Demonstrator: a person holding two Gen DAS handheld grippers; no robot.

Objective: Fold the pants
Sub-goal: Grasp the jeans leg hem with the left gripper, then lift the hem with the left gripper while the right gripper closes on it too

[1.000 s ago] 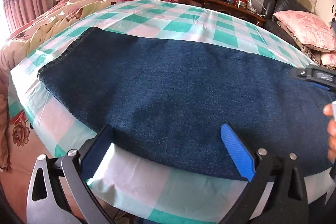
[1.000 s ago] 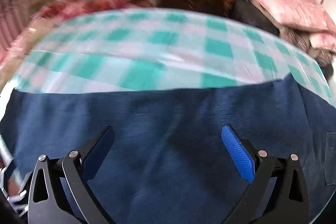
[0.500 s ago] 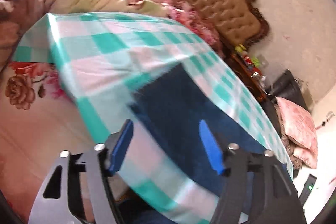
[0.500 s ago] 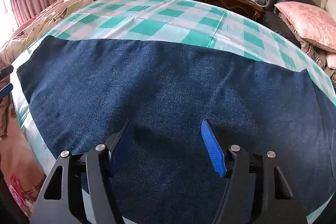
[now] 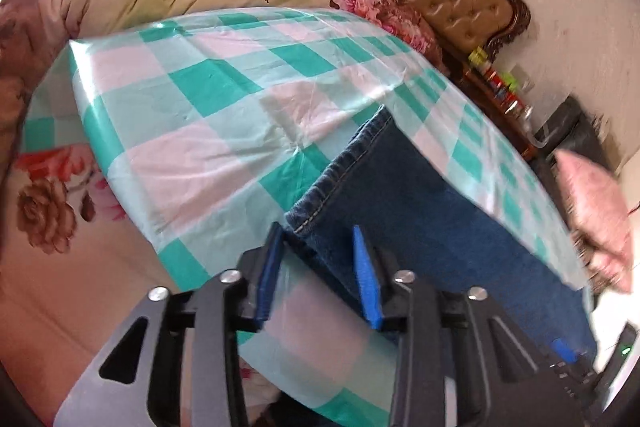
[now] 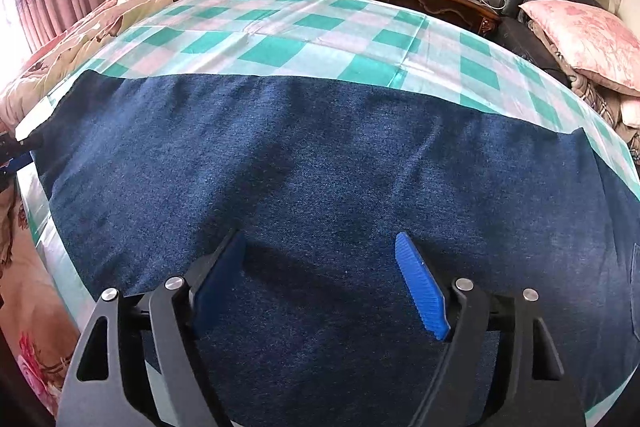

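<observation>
Pants: dark blue denim, spread flat and lengthwise across the surface under a green-and-white checked cover; hem end at the left, a pocket edge showing at the far right of the right wrist view.
Handling: likely heavy for cloth, limp yet thick; stitched hem stiffer than the leg panel, so probably the firmest bite; little slip expected on ribbed blue pads; nothing fragile.
Where to take hold: near corner of the hem for the left side; for the right side, judged best at the near edge of the leg or at the waist end, not mid-panel where only a pinch of flat cloth is on offer.
Left hand-held gripper: jaws closing, narrow gap, near hem corner between the pads; left pad right at the denim edge, full pinch not yet evident.
Left pose: tipped steeply down and rolled, so the room sits slanted in its view; aimed at the end of the pants near the edge of the surface.
Right hand-held gripper: jaws opening, wide apart, nothing clamped; denim flat below and between the pads.
Right pose: angled down over the middle of the leg panel, close above the cloth.
Risk: thin bite on the hem corner may pull free under the denim's weight.
</observation>
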